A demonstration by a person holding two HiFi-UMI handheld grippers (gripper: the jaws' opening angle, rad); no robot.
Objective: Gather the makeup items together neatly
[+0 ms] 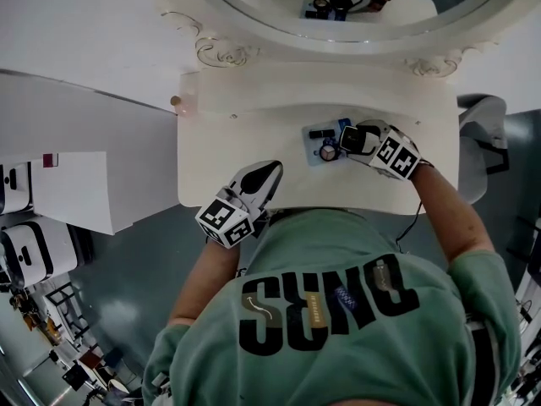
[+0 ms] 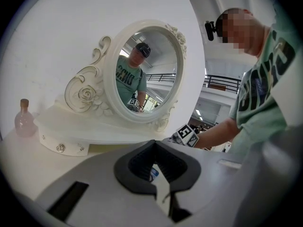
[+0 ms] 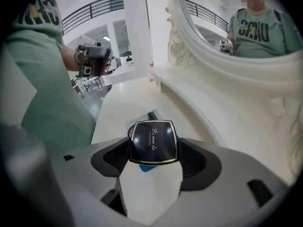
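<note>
Our right tongs [image 3: 154,148] are clamped on the black gold-trimmed compact [image 3: 153,137] above the blue tray [image 1: 311,154], right side of the counter [image 1: 228,134]. Left tongs [image 2: 154,151] are pressed together, empty, near edge.

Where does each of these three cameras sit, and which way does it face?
Head view: on the person's head, looking steeply down at the white table; shows both arms, left gripper, right gripper.
Left gripper view: on that gripper, facing along its closed jaws toward the mirror; an arm shows.
Right gripper view: on that gripper, facing down its jaws at the black compact between them; green shirt shows.
Shared: both gripper views show the mirror.
</note>
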